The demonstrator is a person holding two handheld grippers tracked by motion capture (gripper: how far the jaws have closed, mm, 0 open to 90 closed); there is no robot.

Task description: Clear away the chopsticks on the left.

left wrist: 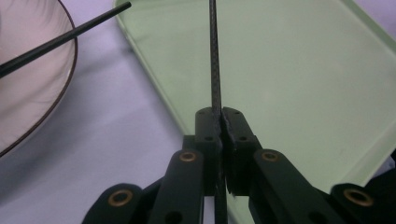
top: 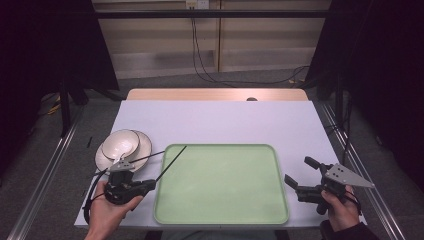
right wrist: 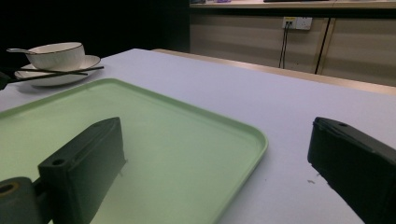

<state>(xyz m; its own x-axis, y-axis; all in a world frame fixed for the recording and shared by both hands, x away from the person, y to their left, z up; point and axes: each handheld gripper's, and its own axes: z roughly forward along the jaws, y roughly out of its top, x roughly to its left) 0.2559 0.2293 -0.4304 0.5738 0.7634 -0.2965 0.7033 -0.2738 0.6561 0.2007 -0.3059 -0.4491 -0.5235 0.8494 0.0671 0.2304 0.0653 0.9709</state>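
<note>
My left gripper (top: 152, 184) (left wrist: 222, 116) is shut on the near end of a black chopstick (top: 172, 162) (left wrist: 215, 56). The stick slants up and to the right over the left edge of the pale green tray (top: 220, 185) (left wrist: 299, 70). A second black chopstick (top: 147, 156) (left wrist: 60, 39) lies across the rim of a white plate (top: 144, 145) at the left. A white bowl (top: 121, 142) (right wrist: 58, 55) sits on that plate. My right gripper (top: 300, 172) (right wrist: 219, 154) is open with nothing between its jaws, just right of the tray's near right side.
A spoon handle (right wrist: 16, 50) sticks out of the bowl. The tray (right wrist: 154, 135) has nothing on it. The light table surface (top: 215, 120) stretches beyond it to a wooden far edge (top: 215, 94). Metal rails (top: 45, 175) flank the table.
</note>
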